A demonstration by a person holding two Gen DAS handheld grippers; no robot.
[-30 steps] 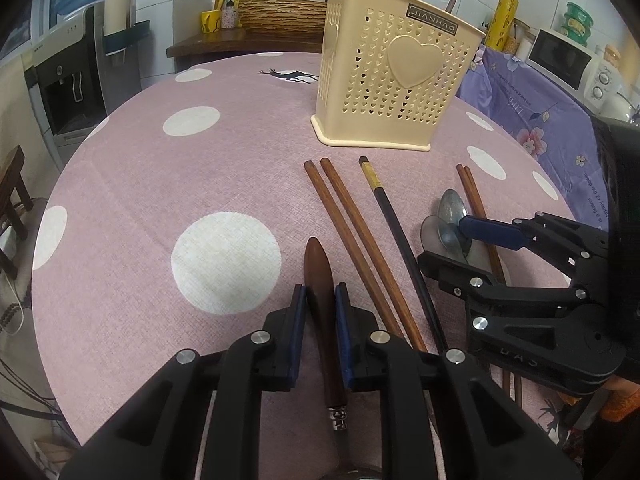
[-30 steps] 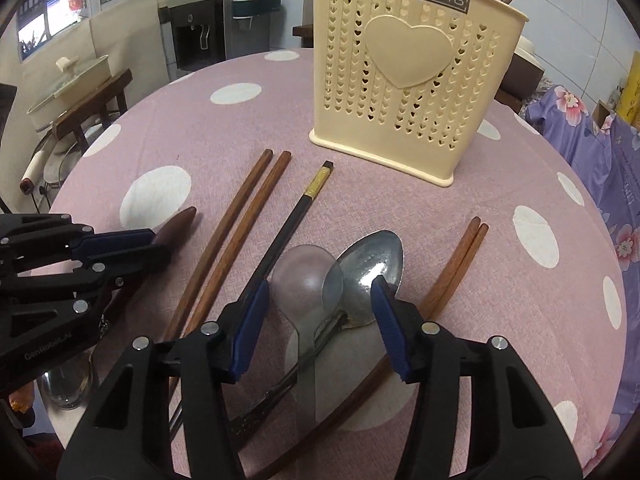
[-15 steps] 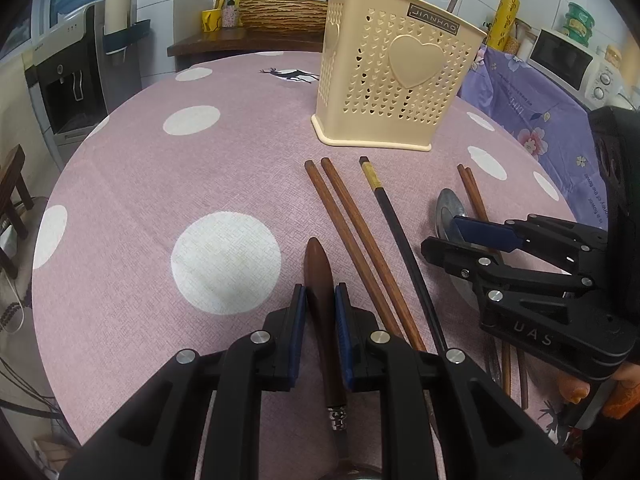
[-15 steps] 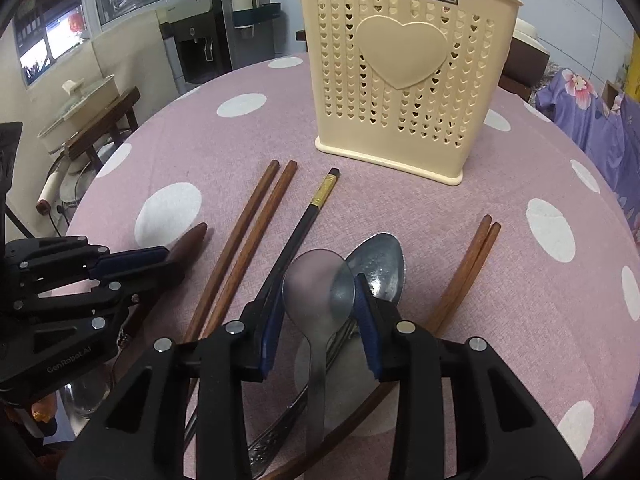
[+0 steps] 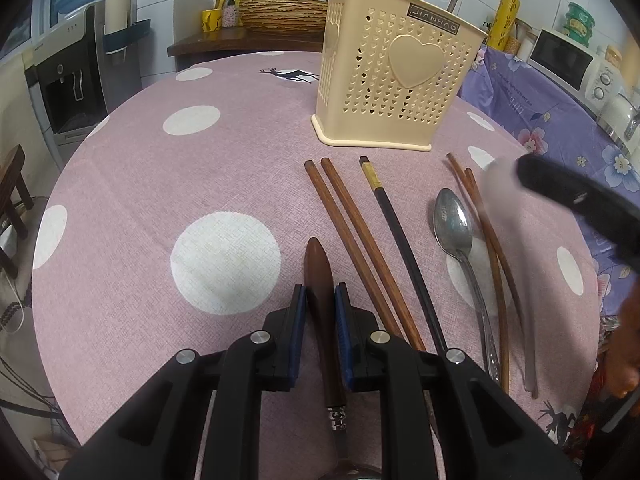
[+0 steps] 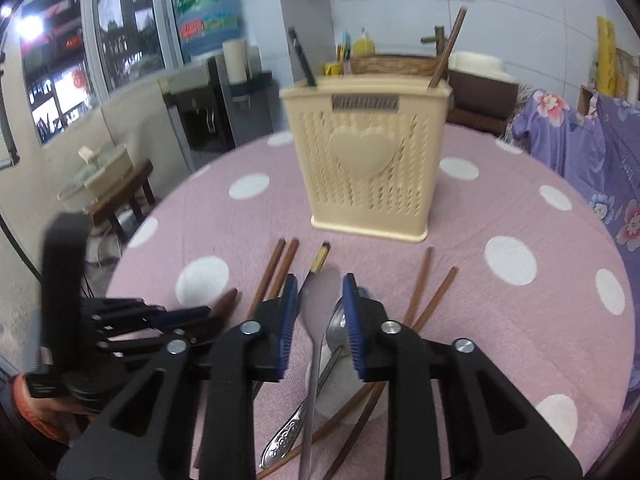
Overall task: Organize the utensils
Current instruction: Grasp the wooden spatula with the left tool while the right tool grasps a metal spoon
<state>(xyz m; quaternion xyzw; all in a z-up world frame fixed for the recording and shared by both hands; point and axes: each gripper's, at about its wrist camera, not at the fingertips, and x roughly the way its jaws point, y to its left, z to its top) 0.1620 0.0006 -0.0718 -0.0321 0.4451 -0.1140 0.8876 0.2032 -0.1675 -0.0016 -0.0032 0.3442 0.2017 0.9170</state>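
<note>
Left gripper pinching wooden handle. Right gripper just closed, fingers clamping translucent spoon clear of the table.

Tablecloth: mauve-pink, large white dots. Holder: cream plastic, small heart perforations, raised heart, dark label. Chopsticks: reddish-brown pair. Single chopstick: black, gold band near tip. Spoon: silver. Handle between blue pads: dark brown. Side cloth: purple, floral.
</note>
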